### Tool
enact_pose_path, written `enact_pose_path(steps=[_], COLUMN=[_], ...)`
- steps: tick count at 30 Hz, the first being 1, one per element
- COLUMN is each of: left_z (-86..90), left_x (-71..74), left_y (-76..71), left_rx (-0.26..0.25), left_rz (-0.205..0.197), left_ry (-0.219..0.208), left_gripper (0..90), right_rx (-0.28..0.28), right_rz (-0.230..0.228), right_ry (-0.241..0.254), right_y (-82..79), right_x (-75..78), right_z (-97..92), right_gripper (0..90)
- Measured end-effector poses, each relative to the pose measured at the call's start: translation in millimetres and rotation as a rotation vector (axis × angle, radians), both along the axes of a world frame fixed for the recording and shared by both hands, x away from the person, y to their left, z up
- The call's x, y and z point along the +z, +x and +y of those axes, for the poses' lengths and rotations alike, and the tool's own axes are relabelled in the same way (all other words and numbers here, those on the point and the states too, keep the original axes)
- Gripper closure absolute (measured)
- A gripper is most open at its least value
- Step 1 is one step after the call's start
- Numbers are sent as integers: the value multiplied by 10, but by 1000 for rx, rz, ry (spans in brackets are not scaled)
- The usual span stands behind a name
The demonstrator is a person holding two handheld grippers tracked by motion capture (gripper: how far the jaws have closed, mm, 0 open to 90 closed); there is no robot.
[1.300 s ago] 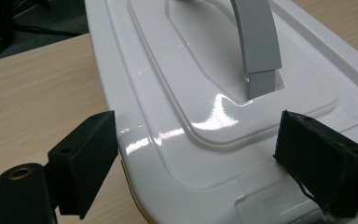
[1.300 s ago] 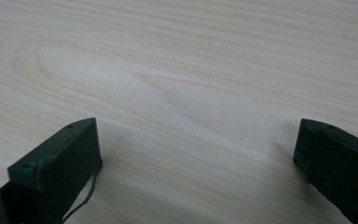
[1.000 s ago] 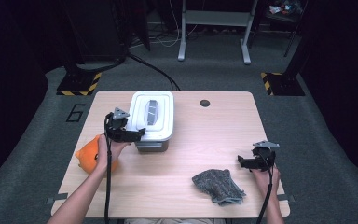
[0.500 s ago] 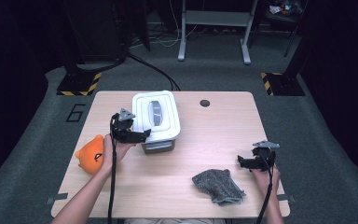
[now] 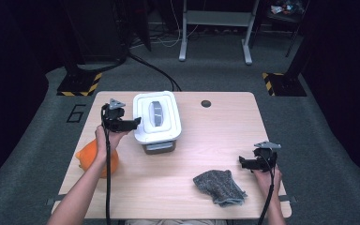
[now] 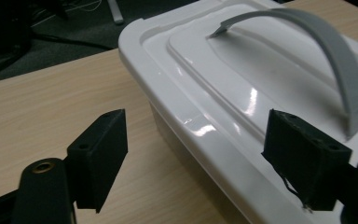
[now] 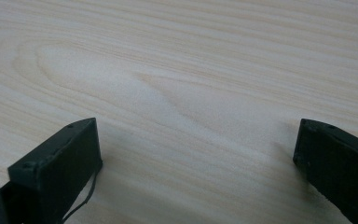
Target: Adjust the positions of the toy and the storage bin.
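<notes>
Straddling white box [image 6: 223,93] edge, left tongs [image 6: 205,158]

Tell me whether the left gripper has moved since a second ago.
Yes. The left gripper slid left off the white box's lid to its left edge, jaws closing on nothing.

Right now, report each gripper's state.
Left gripper: open, jaws just closing in, straddling the white box lid edge, not gripping.
Right gripper: open, holding nothing, over bare table.

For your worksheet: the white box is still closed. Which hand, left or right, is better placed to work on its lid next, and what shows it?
Left. The left gripper is at the white box's left edge, jaws open astride the lid rim. The right gripper is far off near the grey cloth, open above bare table.
</notes>
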State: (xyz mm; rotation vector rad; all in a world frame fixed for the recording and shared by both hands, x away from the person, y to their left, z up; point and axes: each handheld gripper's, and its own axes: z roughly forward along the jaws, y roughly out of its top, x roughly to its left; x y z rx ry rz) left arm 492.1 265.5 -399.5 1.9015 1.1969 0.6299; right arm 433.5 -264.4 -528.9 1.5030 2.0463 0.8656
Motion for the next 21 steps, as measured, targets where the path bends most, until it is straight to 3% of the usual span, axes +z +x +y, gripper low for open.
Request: enact_pose_path(steps=[3, 6, 8, 11, 21], left_z=[10, 4, 2, -27, -120], left_x=[-58, -94, -97, -115, -124], left_y=[52, 70, 72, 72, 32], left_rx=[-1, -21, -37, -64, -17], left_rz=[27, 41, 43, 60, 61], left_ry=[-2, -49, -52, -88, -102], left_gripper=[269, 367, 401, 418, 429], right_rx=[0, 0, 0, 0, 0], right_rz=[0, 0, 0, 0, -1], right_ry=[0, 0, 0, 0, 0], right_y=[0, 0, 0, 0, 0], right_x=[0, 0, 0, 0, 0], right_z=[0, 0, 0, 0, 0], right_gripper=[0, 0, 0, 0, 0])
